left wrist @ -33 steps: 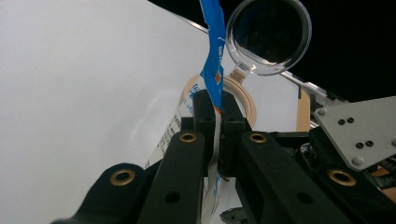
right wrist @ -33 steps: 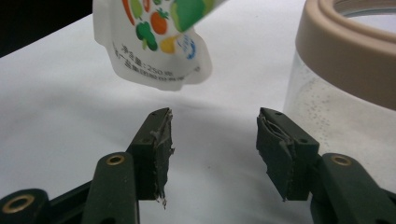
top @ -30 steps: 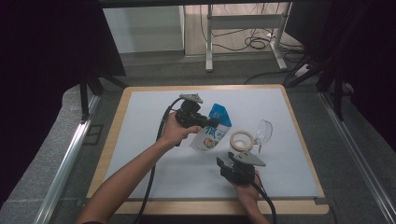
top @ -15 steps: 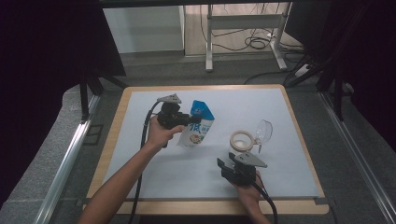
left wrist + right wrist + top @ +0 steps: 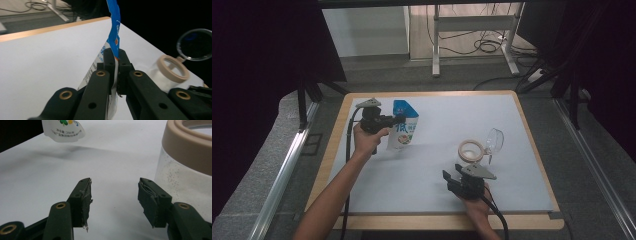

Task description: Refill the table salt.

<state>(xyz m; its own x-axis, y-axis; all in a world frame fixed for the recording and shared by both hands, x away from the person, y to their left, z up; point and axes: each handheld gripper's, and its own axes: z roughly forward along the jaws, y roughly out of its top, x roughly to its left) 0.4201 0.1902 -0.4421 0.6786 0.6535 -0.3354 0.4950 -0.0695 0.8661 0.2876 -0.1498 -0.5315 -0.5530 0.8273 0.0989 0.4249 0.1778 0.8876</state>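
The left gripper (image 5: 398, 119) has its 2 black jaws pinched tight on the flat sealed edge of a soft blue-and-white pouch (image 5: 404, 130), a glossy plastic bag with printed characters and a rounded white bottom. The pouch hangs off the table, over the left half of the white mat (image 5: 432, 170), its lower corners clear of the surface and throwing a soft shadow there. In the left gripper view the thin blue film stands up between the matte jaws, creased where they clamp it. The right gripper (image 5: 451, 182) rests low near the front edge of the mat with its jaws about half open and nothing between them; in the right gripper view the rubbery pads (image 5: 85, 202) look frayed and rough at their edges. Just beyond that gripper stands a clear jar (image 5: 471, 151) with a beige ring-shaped rim, its wall frosted and speckled. Its round transparent lid (image 5: 493, 140) lies tilted right beside it. The mat is smooth and pale, framed by a light wooden tabletop (image 5: 532, 137).
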